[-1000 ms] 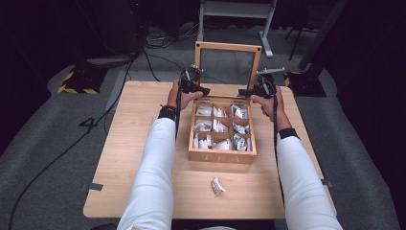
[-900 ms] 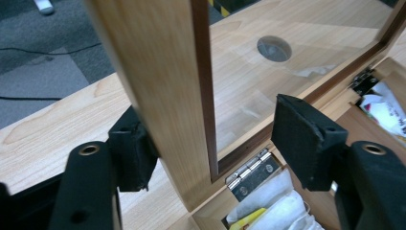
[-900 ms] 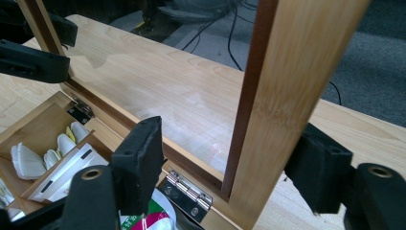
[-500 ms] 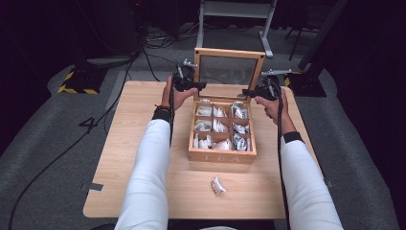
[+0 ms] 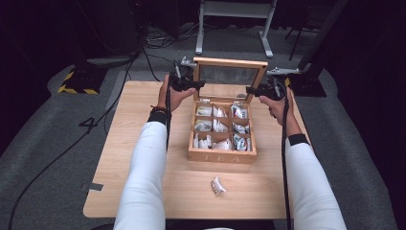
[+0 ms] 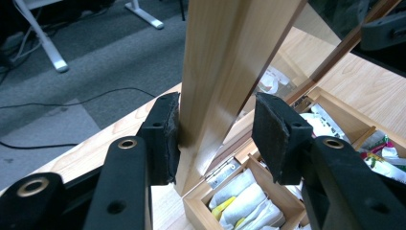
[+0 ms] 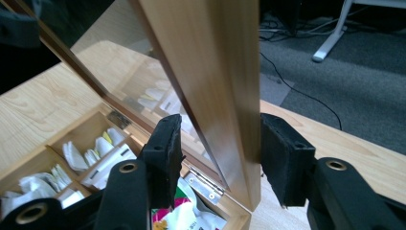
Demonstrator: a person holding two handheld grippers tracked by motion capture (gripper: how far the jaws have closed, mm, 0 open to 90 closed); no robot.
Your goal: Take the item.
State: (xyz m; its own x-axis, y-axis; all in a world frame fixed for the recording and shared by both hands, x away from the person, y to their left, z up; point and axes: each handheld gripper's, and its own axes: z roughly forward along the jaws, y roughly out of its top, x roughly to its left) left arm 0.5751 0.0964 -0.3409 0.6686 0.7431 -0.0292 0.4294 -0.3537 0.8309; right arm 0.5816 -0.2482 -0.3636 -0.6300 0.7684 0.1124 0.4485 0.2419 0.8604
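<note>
With each open tool astride a side rail of the lid (image 5: 230, 64), standing upright at the back of the tea box (image 5: 221, 154), move left tool (image 6: 215, 136) and right tool (image 7: 221, 158) together, evenly, avoiding twisting the hinges (image 7: 203, 184).

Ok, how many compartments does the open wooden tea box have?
9, in a three-by-three grid inside the open wooden tea box: three columns across, three rows from the hinged glass lid back to the front wall. All hold tea bags.
</note>
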